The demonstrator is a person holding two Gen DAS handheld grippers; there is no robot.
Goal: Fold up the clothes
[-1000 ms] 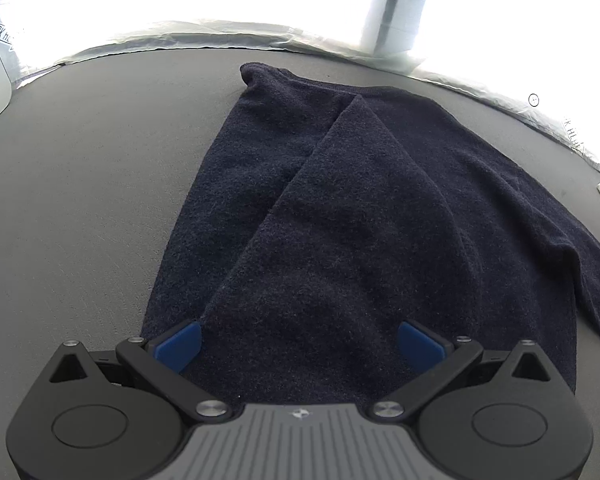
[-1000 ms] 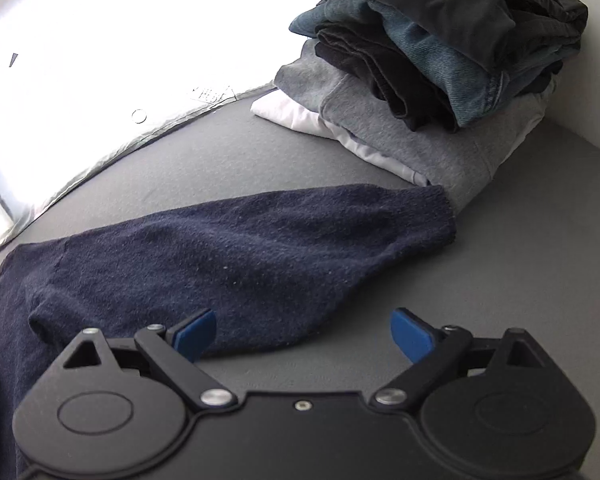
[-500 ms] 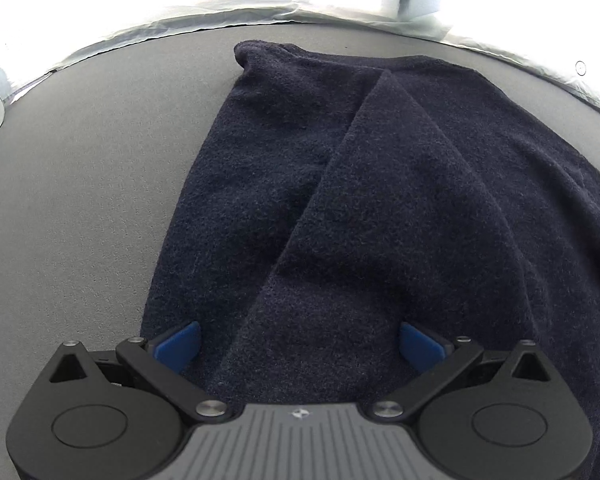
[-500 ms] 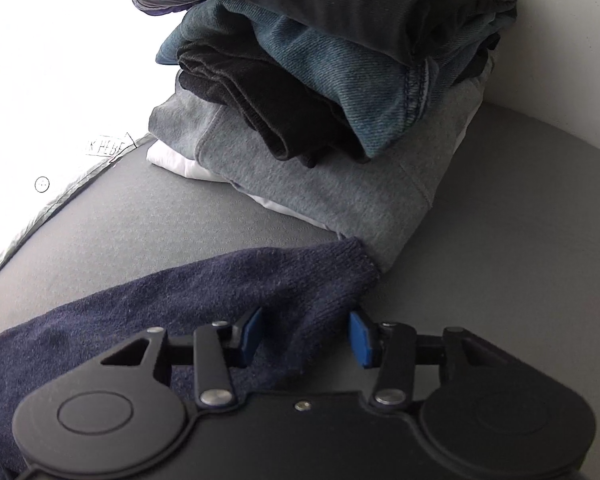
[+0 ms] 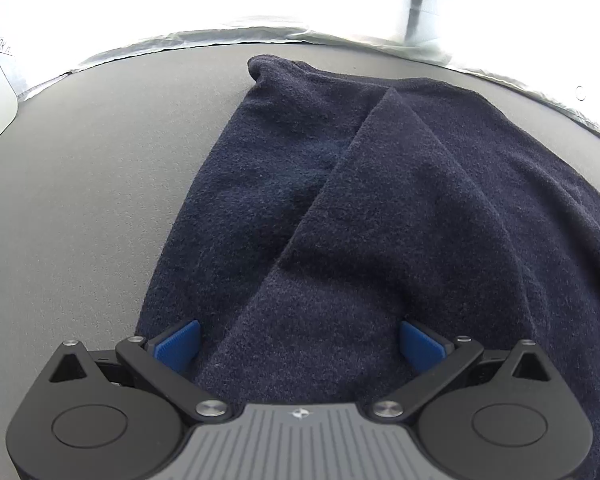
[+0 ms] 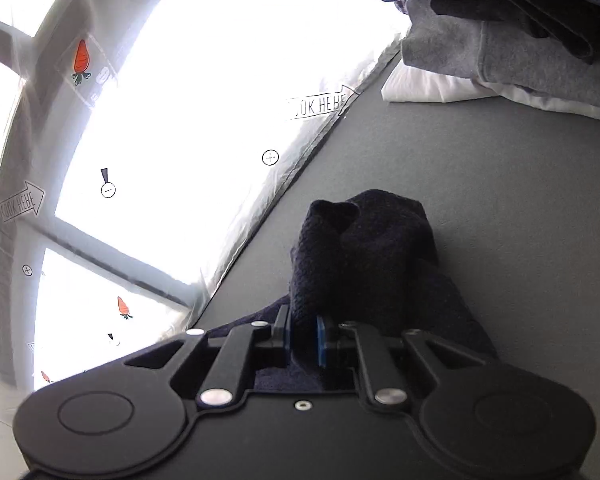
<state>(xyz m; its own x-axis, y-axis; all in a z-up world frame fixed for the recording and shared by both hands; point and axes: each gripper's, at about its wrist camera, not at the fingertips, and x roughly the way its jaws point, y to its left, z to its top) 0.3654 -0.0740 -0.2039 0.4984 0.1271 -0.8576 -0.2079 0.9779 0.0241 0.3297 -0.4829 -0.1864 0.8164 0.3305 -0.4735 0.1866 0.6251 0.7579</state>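
Both hand-held grippers are at work on one navy knit sweater (image 5: 380,216) that lies on a dark grey table (image 5: 80,200). The right hand-held gripper (image 6: 303,340) has just been closing its jaws, and a sleeve (image 6: 364,248) of the sweater is now pinched between the two blue pads (image 6: 321,340); the jaws stand narrow with the knit squeezed in the small gap. The sleeve's cuffed end rises bunched above the fingertips, lifted clear of the table surface (image 6: 500,200) behind it.

The left hand-held gripper (image 5: 298,346) has its jaws spread wide, one blue pad (image 5: 178,346) near the sweater's left edge and the other on the right, both low over the body of the garment. Neither pad presses the cloth from the side, and whether the tips touch the fabric below cannot be told. In the left wrist view the sweater runs away from the gripper toward the far edge of the table, with a fold line running diagonally up its middle and a rounded corner at the far end.

In the right wrist view a stack of folded clothes (image 6: 520,20) sits at the far right of the table, well apart from the held sleeve: a white garment at the bottom, grey above it, darker pieces on top. Bright translucent sheeting with carrot pictures (image 6: 81,58) and printed arrow marks borders the table.
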